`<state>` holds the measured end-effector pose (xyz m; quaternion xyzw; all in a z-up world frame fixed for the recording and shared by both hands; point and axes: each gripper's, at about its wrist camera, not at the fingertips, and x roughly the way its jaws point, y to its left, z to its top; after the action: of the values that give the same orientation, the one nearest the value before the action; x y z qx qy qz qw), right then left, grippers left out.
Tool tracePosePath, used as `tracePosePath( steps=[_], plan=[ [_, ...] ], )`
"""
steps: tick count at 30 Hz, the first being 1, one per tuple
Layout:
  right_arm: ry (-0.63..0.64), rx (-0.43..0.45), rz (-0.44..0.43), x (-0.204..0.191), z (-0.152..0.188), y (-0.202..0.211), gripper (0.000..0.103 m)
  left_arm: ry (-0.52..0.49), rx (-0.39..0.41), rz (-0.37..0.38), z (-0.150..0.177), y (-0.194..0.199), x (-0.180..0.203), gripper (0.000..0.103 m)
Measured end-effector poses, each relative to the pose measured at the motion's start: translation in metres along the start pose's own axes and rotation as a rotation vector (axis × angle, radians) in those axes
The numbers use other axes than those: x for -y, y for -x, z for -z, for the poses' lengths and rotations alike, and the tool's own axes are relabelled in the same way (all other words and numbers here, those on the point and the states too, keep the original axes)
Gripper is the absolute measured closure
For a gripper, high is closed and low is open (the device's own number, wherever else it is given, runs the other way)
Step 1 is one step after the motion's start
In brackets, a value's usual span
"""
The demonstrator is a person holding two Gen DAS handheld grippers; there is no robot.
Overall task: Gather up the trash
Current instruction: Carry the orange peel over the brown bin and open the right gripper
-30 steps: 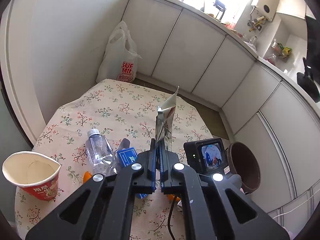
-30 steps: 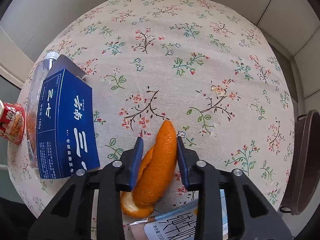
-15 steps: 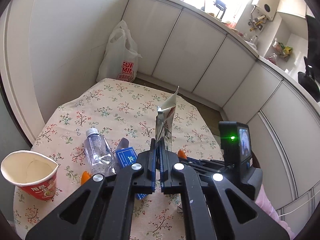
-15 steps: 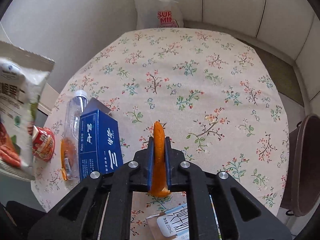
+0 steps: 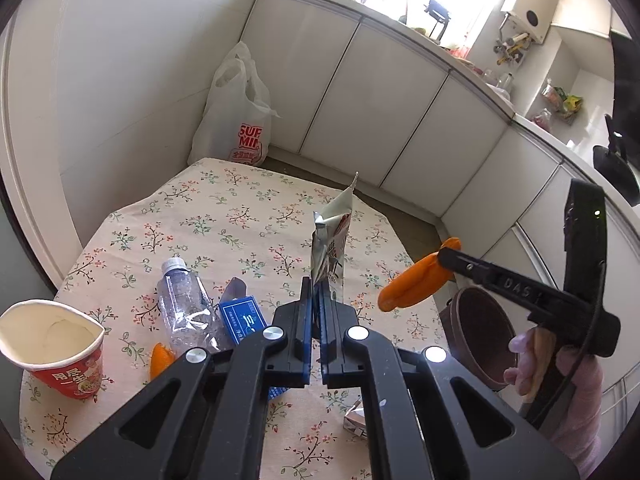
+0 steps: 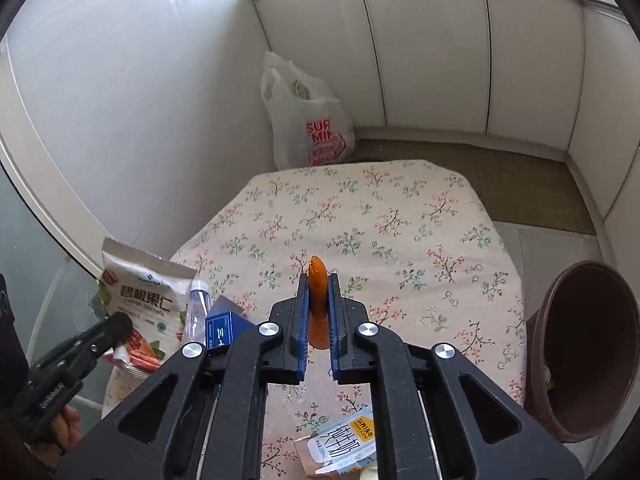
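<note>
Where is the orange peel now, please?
The orange peel is off the table, clamped in the right gripper; the left view shows it beside the brown bin.

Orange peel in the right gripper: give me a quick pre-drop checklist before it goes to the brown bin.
1. Right gripper shut on the orange peel: ok.
2. Peel lifted off the floral tablecloth: ok.
3. Brown round bin mouth open: ok.
4. Peel over the bin: not ok, it is above the table edge.
5. Left gripper shut on the foil snack bag: ok.
6. Room left in the bin: cannot tell.
</note>
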<state>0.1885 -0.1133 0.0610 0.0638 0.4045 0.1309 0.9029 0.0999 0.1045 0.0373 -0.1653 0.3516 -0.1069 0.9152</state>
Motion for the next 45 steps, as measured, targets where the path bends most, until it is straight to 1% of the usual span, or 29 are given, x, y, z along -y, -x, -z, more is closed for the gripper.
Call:
tracePosePath(
  steps=[6, 8, 11, 14, 19, 21, 23, 24, 26, 28, 29, 30, 31, 32, 34, 39, 42, 45],
  plan=[
    [-0.053, 0.119, 0.024, 0.033, -0.011, 0.048, 0.096, -0.007, -0.001, 0.016, -0.001, -0.004, 0.009, 0.100],
    [-0.072, 0.167, 0.061, 0.049, -0.013, 0.066, 0.096, -0.011, 0.000, 0.024, 0.000, -0.006, 0.014, 0.100],
    [-0.104, 0.236, 0.140, 0.078, -0.014, 0.095, 0.096, -0.027, -0.010, 0.036, 0.002, -0.011, 0.024, 0.100],
    [-0.155, 0.288, 0.223, 0.113, -0.012, 0.118, 0.096, -0.050, -0.024, 0.050, 0.006, -0.017, 0.036, 0.100],
    [-0.262, 0.325, 0.343, 0.176, 0.000, 0.140, 0.096, -0.087, -0.057, 0.065, 0.015, -0.028, 0.056, 0.100],
    [-0.299, 0.316, 0.395, 0.198, 0.007, 0.143, 0.095, -0.099, -0.068, 0.064, 0.019, -0.032, 0.063, 0.100],
    [-0.341, 0.295, 0.415, 0.216, 0.014, 0.139, 0.092, -0.111, -0.079, 0.066, 0.022, -0.037, 0.071, 0.100],
    [-0.362, 0.283, 0.424, 0.226, 0.018, 0.137, 0.089, -0.117, -0.084, 0.066, 0.024, -0.040, 0.074, 0.100],
    [-0.390, 0.274, 0.442, 0.240, 0.026, 0.136, 0.071, -0.128, -0.094, 0.071, 0.026, -0.046, 0.084, 0.100],
    [-0.410, 0.284, 0.461, 0.249, 0.032, 0.141, 0.049, -0.120, -0.100, 0.086, 0.027, -0.051, 0.094, 0.100],
    [-0.416, 0.294, 0.475, 0.252, 0.034, 0.145, 0.042, -0.115, -0.105, 0.100, 0.028, -0.053, 0.100, 0.100],
    [-0.423, 0.298, 0.496, 0.254, 0.037, 0.148, 0.030, -0.114, -0.108, 0.112, 0.028, -0.056, 0.108, 0.100],
    [-0.430, 0.311, 0.517, 0.257, 0.040, 0.153, 0.020, -0.120, -0.108, 0.123, 0.028, -0.059, 0.117, 0.100],
    [-0.437, 0.324, 0.542, 0.260, 0.043, 0.158, 0.013, -0.127, -0.106, 0.132, 0.028, -0.060, 0.126, 0.100],
    [-0.448, 0.346, 0.603, 0.264, 0.050, 0.167, 0.007, -0.140, -0.100, 0.157, 0.026, -0.062, 0.146, 0.100],
    [-0.477, 0.346, 0.725, 0.279, 0.068, 0.187, 0.007, -0.163, -0.090, 0.224, 0.018, -0.071, 0.198, 0.100],
    [-0.491, 0.349, 0.773, 0.291, 0.080, 0.198, 0.007, -0.185, -0.093, 0.260, 0.016, -0.078, 0.232, 0.100],
    [-0.523, 0.357, 0.783, 0.303, 0.094, 0.210, 0.007, -0.213, -0.092, 0.285, 0.018, -0.086, 0.265, 0.100]
  ],
)
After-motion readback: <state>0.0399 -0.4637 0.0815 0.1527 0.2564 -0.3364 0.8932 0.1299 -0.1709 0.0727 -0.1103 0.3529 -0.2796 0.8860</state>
